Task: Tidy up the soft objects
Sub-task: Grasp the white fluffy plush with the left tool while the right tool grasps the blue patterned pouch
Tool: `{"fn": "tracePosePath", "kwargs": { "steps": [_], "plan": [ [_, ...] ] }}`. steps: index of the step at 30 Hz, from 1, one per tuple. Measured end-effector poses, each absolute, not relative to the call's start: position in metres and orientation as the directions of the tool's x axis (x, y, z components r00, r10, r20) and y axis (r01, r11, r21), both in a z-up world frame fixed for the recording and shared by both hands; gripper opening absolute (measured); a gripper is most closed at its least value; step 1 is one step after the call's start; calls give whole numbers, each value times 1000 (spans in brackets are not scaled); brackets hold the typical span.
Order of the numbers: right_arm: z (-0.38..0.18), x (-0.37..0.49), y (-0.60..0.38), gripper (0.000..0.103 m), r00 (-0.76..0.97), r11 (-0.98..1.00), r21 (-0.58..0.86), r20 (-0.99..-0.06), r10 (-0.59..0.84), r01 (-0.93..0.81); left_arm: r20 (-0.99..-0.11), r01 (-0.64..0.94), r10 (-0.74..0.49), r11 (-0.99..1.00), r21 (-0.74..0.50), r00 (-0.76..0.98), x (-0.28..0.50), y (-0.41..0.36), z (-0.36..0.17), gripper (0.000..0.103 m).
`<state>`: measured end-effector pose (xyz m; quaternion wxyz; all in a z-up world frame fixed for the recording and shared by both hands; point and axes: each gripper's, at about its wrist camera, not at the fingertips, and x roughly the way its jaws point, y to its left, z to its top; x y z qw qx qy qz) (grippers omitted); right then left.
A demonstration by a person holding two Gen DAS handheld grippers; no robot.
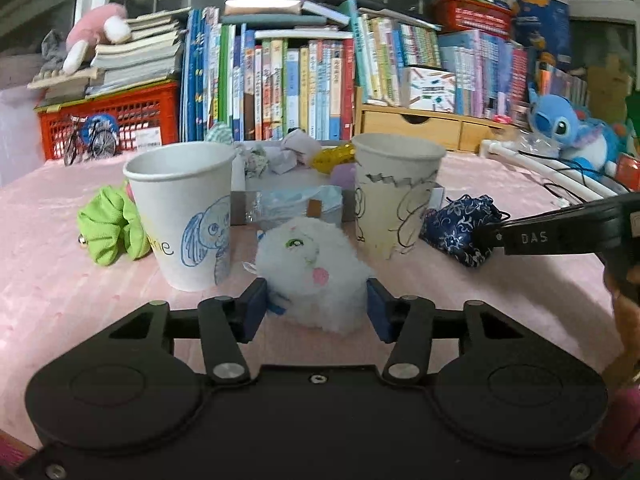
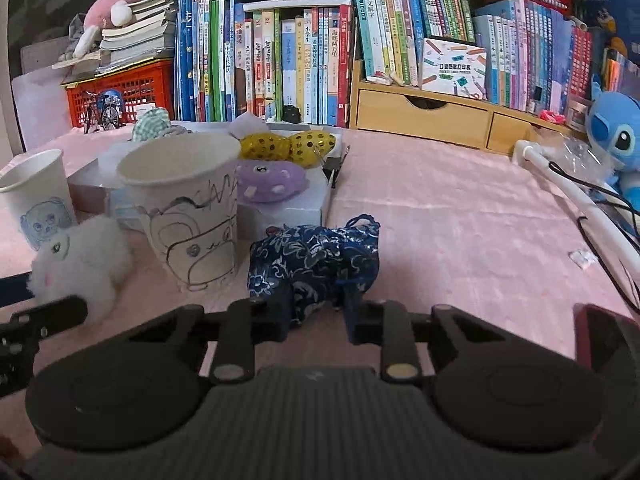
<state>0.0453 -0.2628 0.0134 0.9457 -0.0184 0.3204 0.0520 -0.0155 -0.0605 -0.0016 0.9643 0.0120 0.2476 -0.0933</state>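
Note:
A white fluffy plush [image 1: 310,268] lies on the pink cloth between two paper cups: one with a blue drawing [image 1: 184,212] on the left, one with a black drawing [image 1: 394,196] on the right. My left gripper [image 1: 316,310] has its blue pads on both sides of the plush, touching it. A dark blue floral pouch [image 2: 316,262] lies right of the black-drawing cup [image 2: 188,208]. My right gripper [image 2: 316,312] is closed on the pouch's near end. The plush [image 2: 80,266] also shows at left in the right wrist view.
A green scrunchie [image 1: 110,228] lies left of the blue-drawing cup. A white box [image 2: 296,212] behind the cups holds a purple plush [image 2: 270,180] and a yellow dotted toy [image 2: 288,144]. Books, a red crate [image 1: 112,120], wooden drawers [image 2: 424,116] and a blue plush [image 2: 614,132] line the back.

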Motion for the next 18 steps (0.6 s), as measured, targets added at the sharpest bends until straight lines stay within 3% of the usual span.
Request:
{"fn": "tracePosePath", "kwargs": {
  "steps": [1, 2, 3, 6, 12, 14, 15, 16, 18],
  "plan": [
    [15, 41, -263, 30, 784, 993, -4, -614, 92, -119, -463, 183, -164, 983, -6, 871, -19, -61, -1, 59],
    [17, 37, -263, 32, 784, 992, -5, -613, 99, -128, -447, 176, -152, 984, 12, 881, -22, -61, -1, 71],
    [18, 33, -264, 44, 790, 991, -4, -604, 106, -136, -426, 167, -137, 985, 34, 894, -23, -63, -1, 80],
    [21, 27, -266, 78, 819, 992, -31, -568, 83, -122, -406, 163, -119, 984, 75, 906, -22, -67, -2, 80],
    [11, 41, -259, 87, 801, 990, -44, -594, 79, -130, -491, 173, -139, 985, 23, 860, 3, -68, -10, 79],
    [4, 47, -255, 88, 788, 989, -39, -609, 92, -146, -510, 172, -146, 985, 6, 847, 10, -67, -12, 72],
    [1, 49, -253, 88, 787, 989, -36, -610, 94, -147, -516, 176, -152, 984, -3, 843, 12, -66, -13, 64],
    [0, 51, -252, 89, 786, 989, -34, -611, 96, -147, -523, 184, -164, 983, -14, 836, 14, -66, -13, 64],
    [-2, 52, -252, 79, 783, 989, -24, -614, 101, -146, -521, 180, -162, 984, -17, 838, 14, -66, -13, 62]
  ]
}}
